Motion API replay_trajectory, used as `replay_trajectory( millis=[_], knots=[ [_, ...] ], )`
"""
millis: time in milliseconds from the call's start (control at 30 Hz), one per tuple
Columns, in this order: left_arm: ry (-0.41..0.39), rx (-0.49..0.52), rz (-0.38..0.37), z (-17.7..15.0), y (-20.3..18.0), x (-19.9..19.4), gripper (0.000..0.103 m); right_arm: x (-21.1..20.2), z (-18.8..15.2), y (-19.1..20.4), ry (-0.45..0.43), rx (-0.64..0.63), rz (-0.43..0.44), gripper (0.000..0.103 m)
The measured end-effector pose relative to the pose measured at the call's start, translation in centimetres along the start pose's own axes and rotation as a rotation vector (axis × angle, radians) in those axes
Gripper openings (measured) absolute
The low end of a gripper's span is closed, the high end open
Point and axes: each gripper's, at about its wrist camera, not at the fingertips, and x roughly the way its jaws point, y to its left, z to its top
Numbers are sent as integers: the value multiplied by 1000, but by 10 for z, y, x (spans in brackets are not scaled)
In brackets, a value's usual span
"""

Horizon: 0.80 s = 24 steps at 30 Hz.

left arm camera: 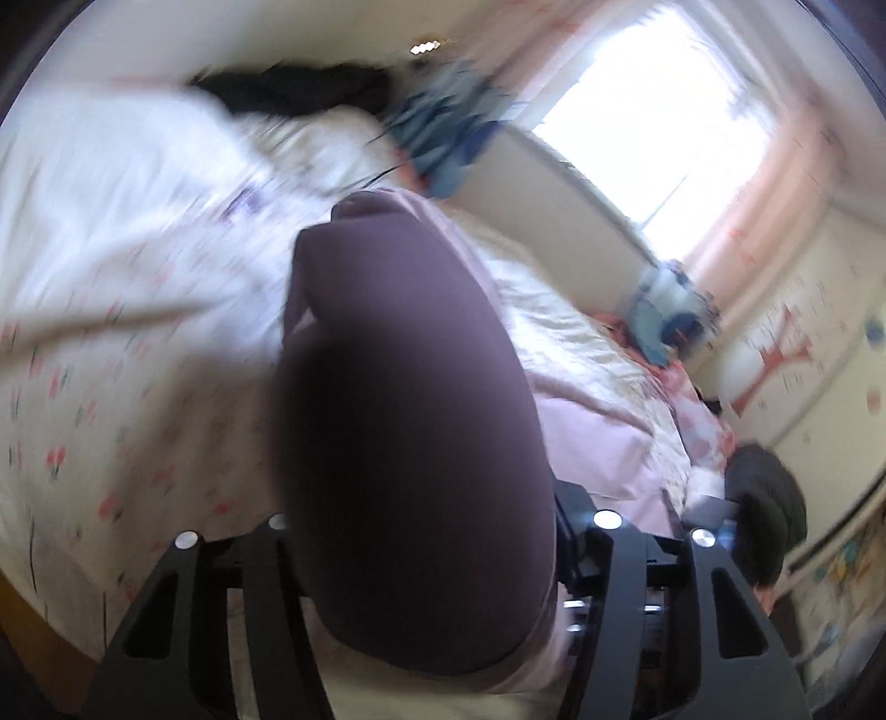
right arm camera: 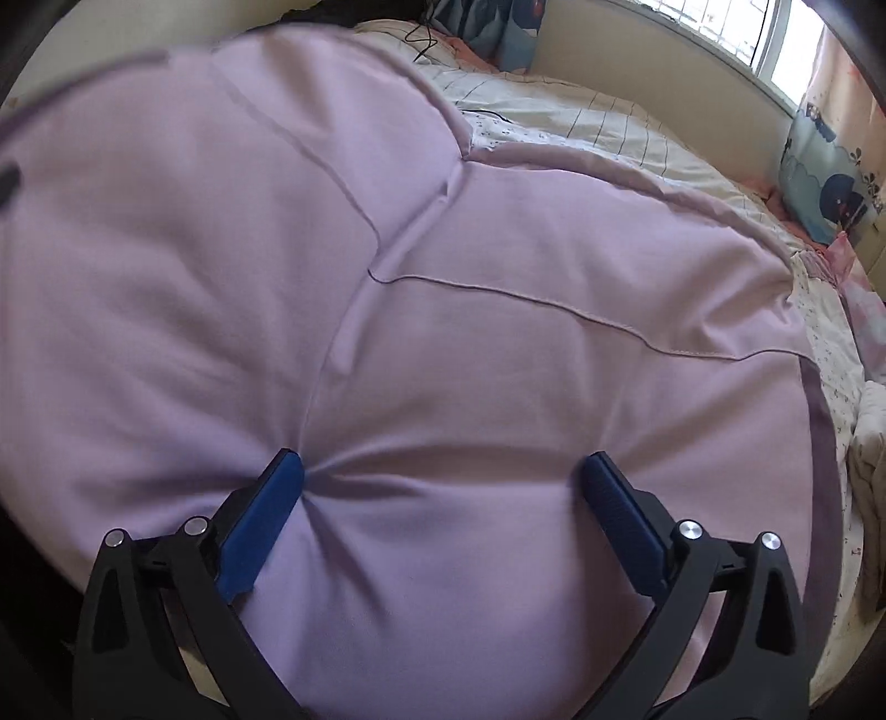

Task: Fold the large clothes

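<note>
Lilac garment (right arm camera: pixel 443 310) lay spread flat on the bed (right arm camera: pixel 626 133), window (right arm camera: pixel 775 44) on the far side. Your right gripper (right arm camera: pixel 443 476) was splayed wide, both pads pressing the cloth. Left gripper (left arm camera: pixel 421 531): dark bunched fabric (left arm camera: pixel 410 443) covered the fingers; can't tell its grip. Bare bedding showed beyond the garment's far hem.

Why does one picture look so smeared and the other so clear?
Left wrist view: motion blur smears the floral bedding, the window glares white, and a dark fold of the purple garment sits out of focus against the lens. Right wrist view: sharp, evenly lit, though fisheye bulges the garment.
</note>
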Motion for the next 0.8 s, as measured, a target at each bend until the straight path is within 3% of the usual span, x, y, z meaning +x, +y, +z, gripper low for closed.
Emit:
replay_trajectory(
  millis=[100, 200, 267, 300, 400, 467, 533, 633, 733, 800],
  knots=[
    [-10, 67, -51, 14, -39, 1, 55, -3, 6, -3, 10, -11, 23, 97],
    [-17, 103, -109, 27, -79, 5, 54, -25, 9, -28, -7, 20, 151, 97],
    [-13, 148, -137, 30, -113, 14, 54, -47, 3, -65, -70, 143, 359, 97],
    [-4, 184, -150, 28, -134, 21, 54, -54, -2, -93, -94, 246, 534, 97],
    [24, 277, -168, 15, -183, 43, 54, -39, -28, -186, -105, 594, 928, 97],
    [59, 345, -187, -3, -221, 65, 54, -27, -47, -237, -142, 782, 1041, 97],
    [103, 423, -197, -32, -256, 88, 54, -32, -70, -287, -229, 900, 1063, 97],
    [172, 534, -192, -81, -295, 123, 54, -54, -85, -346, -331, 958, 983, 97],
    [192, 683, -123, -128, -323, 151, 54, -78, -77, -380, -376, 928, 878, 97],
    [184, 756, -80, -148, -336, 159, 54, -93, -50, -384, -366, 829, 798, 97]
  ],
)
